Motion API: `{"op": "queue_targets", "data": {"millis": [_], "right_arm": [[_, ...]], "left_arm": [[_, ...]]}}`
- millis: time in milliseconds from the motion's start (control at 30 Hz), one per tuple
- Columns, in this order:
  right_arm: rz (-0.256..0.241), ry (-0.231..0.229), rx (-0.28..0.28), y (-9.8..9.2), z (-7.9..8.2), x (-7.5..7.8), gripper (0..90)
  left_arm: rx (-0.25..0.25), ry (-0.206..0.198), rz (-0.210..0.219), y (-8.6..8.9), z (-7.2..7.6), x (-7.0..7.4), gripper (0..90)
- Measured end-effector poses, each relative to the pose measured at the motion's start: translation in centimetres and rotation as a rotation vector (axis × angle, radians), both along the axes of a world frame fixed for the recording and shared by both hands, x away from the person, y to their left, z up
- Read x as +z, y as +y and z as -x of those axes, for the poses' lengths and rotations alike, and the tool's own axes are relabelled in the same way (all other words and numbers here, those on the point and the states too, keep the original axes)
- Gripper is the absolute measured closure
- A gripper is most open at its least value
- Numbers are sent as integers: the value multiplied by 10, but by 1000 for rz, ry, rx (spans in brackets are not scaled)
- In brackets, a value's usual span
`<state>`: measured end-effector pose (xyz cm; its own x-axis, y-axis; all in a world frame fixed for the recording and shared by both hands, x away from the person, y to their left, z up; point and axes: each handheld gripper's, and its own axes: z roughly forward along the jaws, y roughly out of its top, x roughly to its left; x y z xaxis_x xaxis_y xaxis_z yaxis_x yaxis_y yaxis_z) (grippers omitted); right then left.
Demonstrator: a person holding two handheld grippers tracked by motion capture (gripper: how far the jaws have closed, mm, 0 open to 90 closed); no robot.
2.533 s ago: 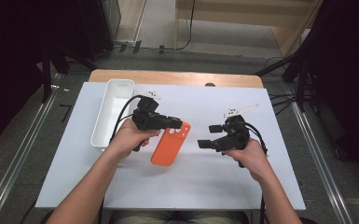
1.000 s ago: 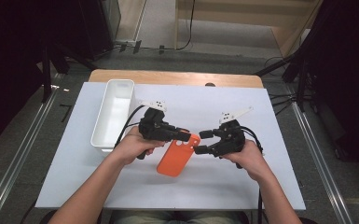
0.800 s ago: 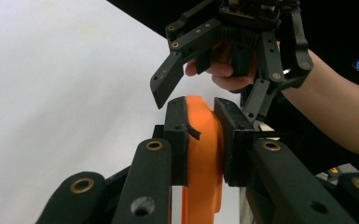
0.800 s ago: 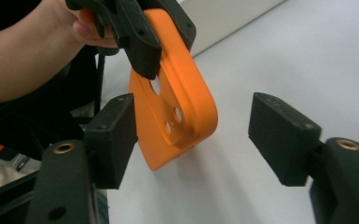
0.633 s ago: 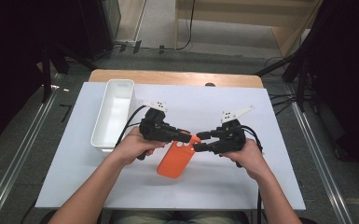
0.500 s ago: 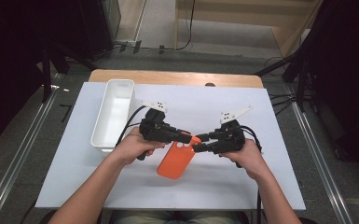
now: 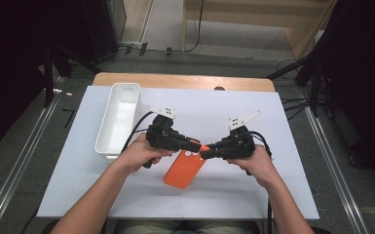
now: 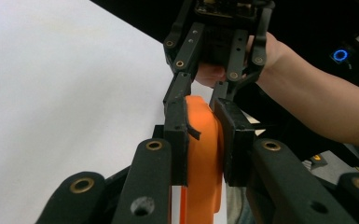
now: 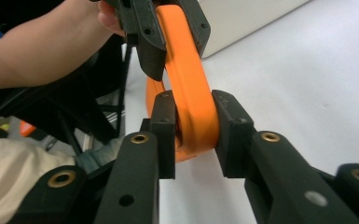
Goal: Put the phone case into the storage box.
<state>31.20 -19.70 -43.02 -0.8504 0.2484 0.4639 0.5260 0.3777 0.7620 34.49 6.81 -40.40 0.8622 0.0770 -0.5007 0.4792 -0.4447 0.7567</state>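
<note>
An orange phone case (image 7: 184, 169) hangs tilted just above the white table, held at its upper end from both sides. My left gripper (image 7: 196, 145) is shut on it from the left. In the left gripper view the case (image 8: 204, 154) stands edge-on between the left gripper (image 8: 204, 119) pads. My right gripper (image 7: 206, 154) comes in from the right and is shut on the same end. The right gripper view shows the case (image 9: 190, 107) pinched by the right gripper (image 9: 193, 128), with the left gripper's jaws clamped on it just above.
A long white tray (image 7: 108, 144) lies at the left of the white table sheet (image 7: 272, 195), close to the left hand. A wooden table edge (image 7: 185, 81) runs along the back. Bare white surface extends to the right and front.
The right gripper has moved in from the right and closed on the case that the left gripper held. The case has shifted slightly toward the table's middle.
</note>
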Motion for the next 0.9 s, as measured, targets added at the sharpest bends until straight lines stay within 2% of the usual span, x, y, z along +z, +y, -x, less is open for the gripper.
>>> {"op": "queue_targets", "data": {"millis": [400, 633, 733, 900], "right_arm": [[3, 7, 40, 0, -1, 4, 740], [12, 8, 55, 1, 0, 6, 744], [14, 11, 57, 2, 0, 7, 746], [37, 20, 63, 4, 1, 7, 746]], "left_arm": [[-26, 21, 16, 2, -2, 0, 737], [-32, 14, 16, 3, -1, 0, 724], [-27, 9, 12, 2, -1, 0, 697], [-19, 23, 14, 4, -2, 1, 570]]}}
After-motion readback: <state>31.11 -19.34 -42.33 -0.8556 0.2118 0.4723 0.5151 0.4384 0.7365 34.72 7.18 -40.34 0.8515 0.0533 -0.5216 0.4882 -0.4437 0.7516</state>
